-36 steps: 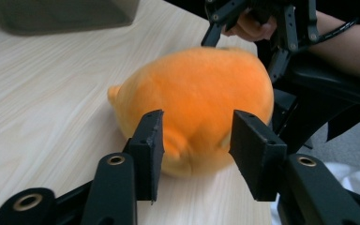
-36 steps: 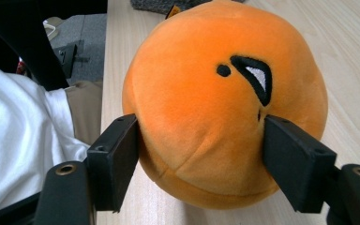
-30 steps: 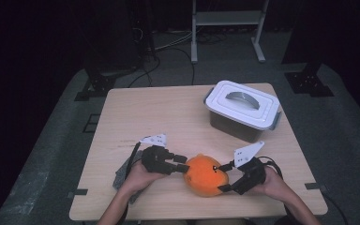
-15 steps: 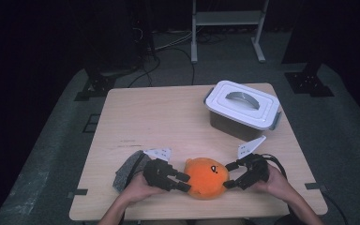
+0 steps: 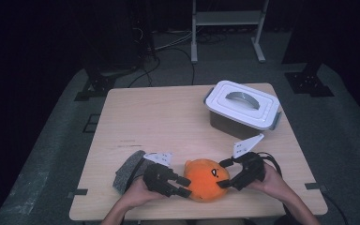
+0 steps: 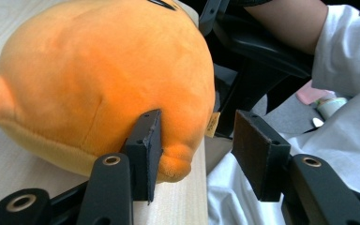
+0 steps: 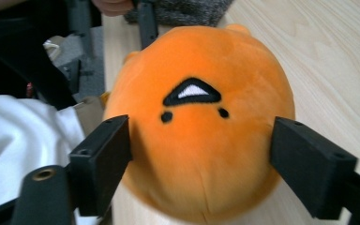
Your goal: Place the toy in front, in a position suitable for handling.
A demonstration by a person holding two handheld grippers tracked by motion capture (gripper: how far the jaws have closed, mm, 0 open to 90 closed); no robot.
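The right gripper (image 5: 223,174) has just been opening around the orange plush (image 5: 205,179), apparently to release it, while the left gripper (image 5: 184,186), half spread, steadies its side.

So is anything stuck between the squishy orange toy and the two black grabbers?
Nothing visible. The round orange plush toy sits between both pairs of jaws. The right gripper straddles its face, its jaws having just been opening. One pad of the left gripper touches its side.

Soft toy (image 5: 205,179): orange plush, short matt nap. Table (image 5: 159,117): pale wood grain, smooth, matt. Box (image 5: 242,108): grey plastic with smooth white lid. Cloth (image 5: 126,169): grey, coarse knit. Jaws: matt black plastic.
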